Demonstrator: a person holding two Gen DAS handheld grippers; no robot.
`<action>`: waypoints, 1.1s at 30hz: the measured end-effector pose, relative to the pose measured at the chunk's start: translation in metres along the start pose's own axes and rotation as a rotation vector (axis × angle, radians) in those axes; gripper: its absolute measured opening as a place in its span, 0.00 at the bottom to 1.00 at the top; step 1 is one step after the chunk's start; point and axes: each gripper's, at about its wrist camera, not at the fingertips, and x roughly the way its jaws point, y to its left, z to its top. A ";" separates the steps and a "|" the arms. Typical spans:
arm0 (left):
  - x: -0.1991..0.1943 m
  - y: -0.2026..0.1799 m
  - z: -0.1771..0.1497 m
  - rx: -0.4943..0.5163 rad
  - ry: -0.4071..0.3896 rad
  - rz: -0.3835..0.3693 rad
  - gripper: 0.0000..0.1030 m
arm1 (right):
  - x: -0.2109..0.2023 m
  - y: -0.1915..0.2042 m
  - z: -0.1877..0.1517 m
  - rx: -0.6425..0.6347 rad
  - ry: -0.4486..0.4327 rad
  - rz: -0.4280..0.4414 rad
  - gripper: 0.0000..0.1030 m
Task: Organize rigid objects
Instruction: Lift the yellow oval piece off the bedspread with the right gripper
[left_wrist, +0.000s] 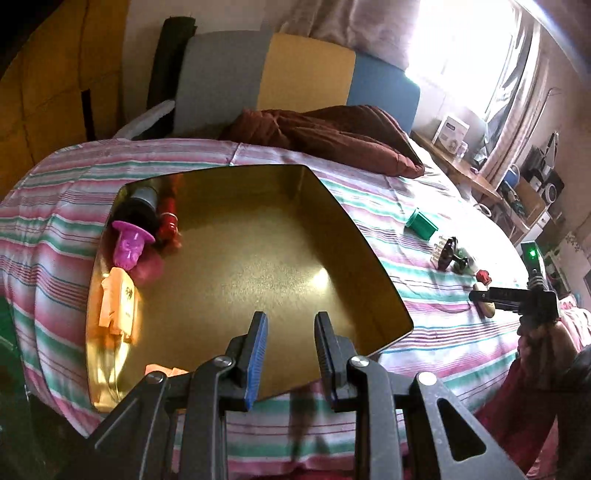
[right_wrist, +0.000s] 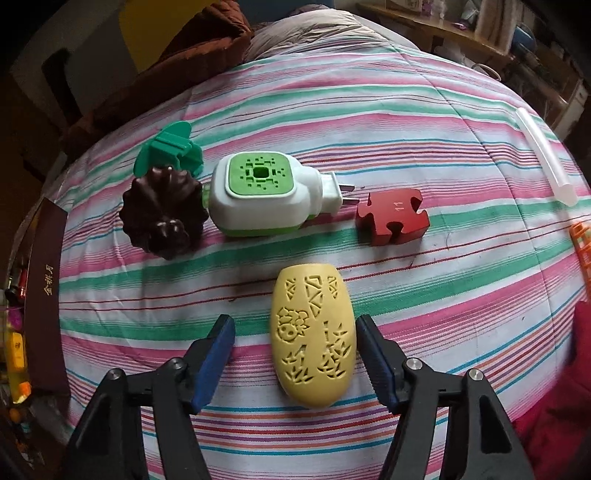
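Left wrist view shows the left gripper (left_wrist: 290, 334) hovering over the near edge of the gold tin (left_wrist: 258, 258), its fingers a moderate way apart and holding nothing. Against the tin's left wall lie a pink piece (left_wrist: 129, 243), a red one (left_wrist: 168, 221) and an orange-and-cream block (left_wrist: 118, 306); the rest of the floor is bare, so the sorting looks partly done.

Further right, on the striped bedspread (right_wrist: 369, 110), wait a dark brown carved piece (right_wrist: 164, 216), a green clip (right_wrist: 168, 151), a white-and-green plug-in unit (right_wrist: 262, 195) and a red puzzle block (right_wrist: 393, 216). The right gripper (right_wrist: 295, 349) is spread wide around the yellow carved oval (right_wrist: 313, 339), right pad close beside it, left pad apart. I judge this the pick-up step: next it should centre, close on the oval's sides and carry it left to the tin.
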 end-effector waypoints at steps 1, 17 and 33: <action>-0.003 -0.002 -0.002 0.002 -0.005 0.005 0.25 | 0.001 0.003 -0.001 -0.013 0.000 -0.011 0.66; -0.017 -0.001 -0.017 -0.011 -0.027 0.134 0.25 | 0.000 0.030 -0.014 -0.171 -0.005 -0.106 0.44; -0.015 0.004 -0.018 -0.035 -0.027 0.140 0.25 | -0.002 0.035 -0.014 -0.217 -0.019 -0.138 0.43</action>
